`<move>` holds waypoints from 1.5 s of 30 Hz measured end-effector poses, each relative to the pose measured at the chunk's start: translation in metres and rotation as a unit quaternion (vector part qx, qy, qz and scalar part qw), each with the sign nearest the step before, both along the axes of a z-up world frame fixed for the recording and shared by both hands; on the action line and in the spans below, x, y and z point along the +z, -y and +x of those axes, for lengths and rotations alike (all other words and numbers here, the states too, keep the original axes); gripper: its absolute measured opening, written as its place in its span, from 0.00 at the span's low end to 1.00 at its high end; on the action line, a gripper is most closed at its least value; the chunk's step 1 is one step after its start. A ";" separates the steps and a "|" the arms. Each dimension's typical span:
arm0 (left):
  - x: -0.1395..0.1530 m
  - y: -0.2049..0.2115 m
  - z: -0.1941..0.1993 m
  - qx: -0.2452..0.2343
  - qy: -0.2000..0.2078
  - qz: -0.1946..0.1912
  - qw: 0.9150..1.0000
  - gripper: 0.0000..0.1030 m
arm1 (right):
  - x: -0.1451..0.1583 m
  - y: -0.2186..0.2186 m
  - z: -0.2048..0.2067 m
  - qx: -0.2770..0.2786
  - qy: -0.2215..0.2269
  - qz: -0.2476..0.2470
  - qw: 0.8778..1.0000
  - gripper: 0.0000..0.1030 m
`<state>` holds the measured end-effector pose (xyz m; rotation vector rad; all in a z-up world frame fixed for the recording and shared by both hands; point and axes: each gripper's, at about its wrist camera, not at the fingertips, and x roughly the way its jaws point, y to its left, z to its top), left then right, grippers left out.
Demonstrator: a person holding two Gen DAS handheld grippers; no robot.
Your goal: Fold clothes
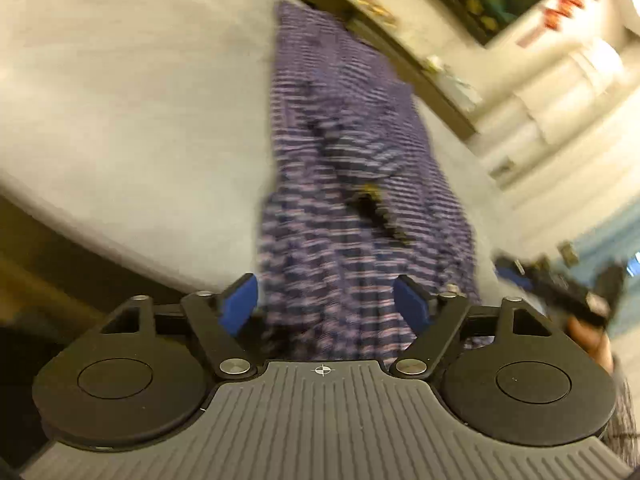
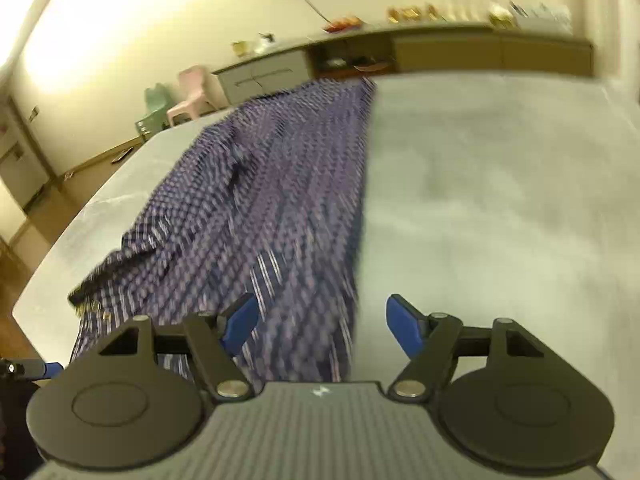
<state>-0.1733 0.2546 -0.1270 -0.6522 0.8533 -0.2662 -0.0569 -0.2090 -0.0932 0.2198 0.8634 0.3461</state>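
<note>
A purple and white checked garment (image 1: 344, 168) lies stretched out lengthwise on a light grey bed (image 1: 132, 100). It is folded into a long strip, with a dark collar or label (image 1: 376, 208) near its middle. My left gripper (image 1: 328, 304) is open and empty, just above the garment's near end. My right gripper (image 2: 320, 324) is open and empty over the garment's (image 2: 272, 200) near right edge on the bed (image 2: 500, 200). The right gripper also shows at the right edge of the left wrist view (image 1: 560, 284). Both views are motion blurred.
A long low cabinet (image 2: 460, 52) with small items on top runs along the far wall. A pink chair (image 2: 196, 92) and a green chair (image 2: 154, 110) stand by the bed's far left corner. Wooden floor (image 2: 16, 240) lies past the bed's left edge.
</note>
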 end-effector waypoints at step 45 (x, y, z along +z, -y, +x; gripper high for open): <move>0.034 -0.023 0.228 -0.062 0.070 0.039 0.995 0.58 | 0.041 -0.012 0.144 0.119 0.051 0.051 0.990 0.40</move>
